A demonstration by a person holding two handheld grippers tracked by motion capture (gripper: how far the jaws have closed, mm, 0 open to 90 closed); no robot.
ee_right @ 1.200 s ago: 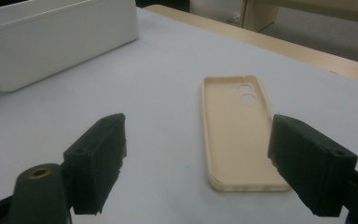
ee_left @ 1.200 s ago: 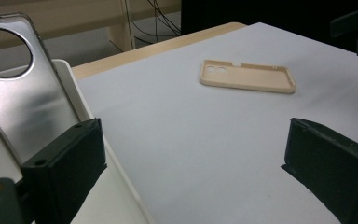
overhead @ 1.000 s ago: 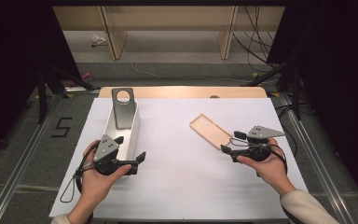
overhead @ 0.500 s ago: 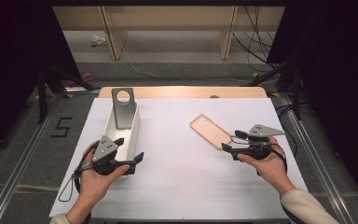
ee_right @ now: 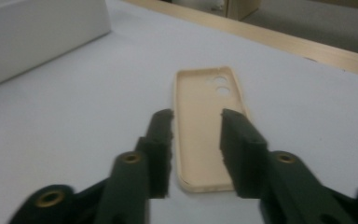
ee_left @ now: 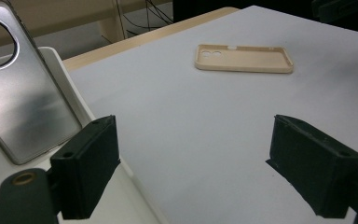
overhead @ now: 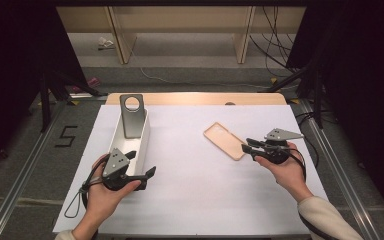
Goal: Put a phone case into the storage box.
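Note:
A tan phone case (overhead: 224, 140) lies flat, hollow side up, on the white sheet right of centre. My right gripper (overhead: 246, 147) sits just at its near right end. In the right gripper view the right gripper's (ee_right: 196, 122) jaws have just been closing to a narrow gap, with the case (ee_right: 205, 95) lying under and beyond them, not pinched. My left gripper (overhead: 141, 164) rests beside the near end of a white box (overhead: 145, 142). Its jaws have just been closing slightly but stay wide in the left gripper view (ee_left: 200, 172), with nothing between them. A silver phone (overhead: 131, 117) leans upright in the box.
The white sheet (overhead: 190, 200) covers a wooden table (overhead: 195, 98). Metal rails (overhead: 20, 170) run along both sides of it. Shelving and cables stand beyond the far edge. In the left gripper view the phone (ee_left: 23, 102) and the box wall (ee_left: 77, 100) are close on the left.
The right gripper's jaws have drawn much closer together over the case's near end. The left jaws narrowed a little. Both hands have hardly moved.

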